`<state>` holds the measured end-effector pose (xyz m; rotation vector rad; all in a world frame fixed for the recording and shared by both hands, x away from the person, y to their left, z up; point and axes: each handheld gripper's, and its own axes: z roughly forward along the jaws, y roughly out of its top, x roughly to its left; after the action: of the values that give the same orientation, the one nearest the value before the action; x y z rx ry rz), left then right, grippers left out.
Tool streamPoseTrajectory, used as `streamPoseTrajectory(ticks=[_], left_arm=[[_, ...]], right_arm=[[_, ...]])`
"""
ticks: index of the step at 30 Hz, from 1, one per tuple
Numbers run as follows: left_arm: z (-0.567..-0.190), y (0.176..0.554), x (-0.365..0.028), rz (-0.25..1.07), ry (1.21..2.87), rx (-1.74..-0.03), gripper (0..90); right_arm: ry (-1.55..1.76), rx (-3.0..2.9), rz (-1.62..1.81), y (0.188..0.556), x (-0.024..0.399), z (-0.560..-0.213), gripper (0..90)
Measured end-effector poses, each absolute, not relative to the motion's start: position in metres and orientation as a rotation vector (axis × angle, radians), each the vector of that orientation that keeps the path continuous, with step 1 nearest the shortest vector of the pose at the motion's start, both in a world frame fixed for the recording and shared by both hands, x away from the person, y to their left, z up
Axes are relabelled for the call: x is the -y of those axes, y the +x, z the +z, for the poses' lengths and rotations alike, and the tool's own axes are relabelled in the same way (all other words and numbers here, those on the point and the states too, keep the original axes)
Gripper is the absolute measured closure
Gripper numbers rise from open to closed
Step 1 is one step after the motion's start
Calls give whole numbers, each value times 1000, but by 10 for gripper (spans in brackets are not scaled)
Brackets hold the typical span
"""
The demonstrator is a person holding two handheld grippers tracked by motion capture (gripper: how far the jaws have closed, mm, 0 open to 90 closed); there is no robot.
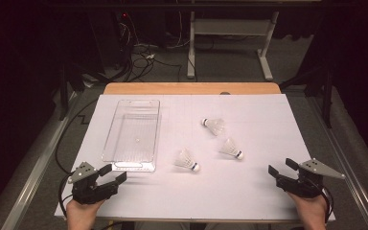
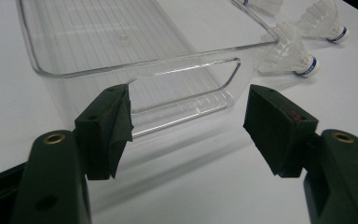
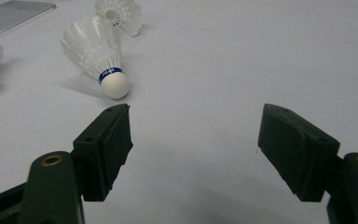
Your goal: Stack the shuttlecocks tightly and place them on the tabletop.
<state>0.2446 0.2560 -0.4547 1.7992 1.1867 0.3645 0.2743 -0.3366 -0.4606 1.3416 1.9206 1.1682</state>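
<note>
On the white table sheet [image 1: 249, 191], three shuttlecocks [image 1: 188, 160] [image 1: 231, 148] [image 1: 213, 125] lie at three o'clock of the empty clear bin [image 1: 133, 134]; nothing seems begun. Left gripper [image 1: 111, 174] and right gripper [image 1: 281, 168] gape wide, holding nothing.

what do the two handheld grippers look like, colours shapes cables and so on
Both the left gripper and the right gripper are black, blocky tools with two jaws, each jaw ending in a thick rectangular black pad. Small brass-coloured rings sit in the jaw arms. Each carries a grey three-cornered plate with small holes on top, and a black cable trails from each. No sleeves are visible at the hands.
</note>
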Motion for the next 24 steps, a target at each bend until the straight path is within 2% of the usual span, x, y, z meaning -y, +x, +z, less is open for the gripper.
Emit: streamPoseTrajectory(ticks=[24], left_arm=[[-453,243,-233,324,1892,-1083,344]], right_arm=[[1331,-1922,1170,273,335,-460,264]])
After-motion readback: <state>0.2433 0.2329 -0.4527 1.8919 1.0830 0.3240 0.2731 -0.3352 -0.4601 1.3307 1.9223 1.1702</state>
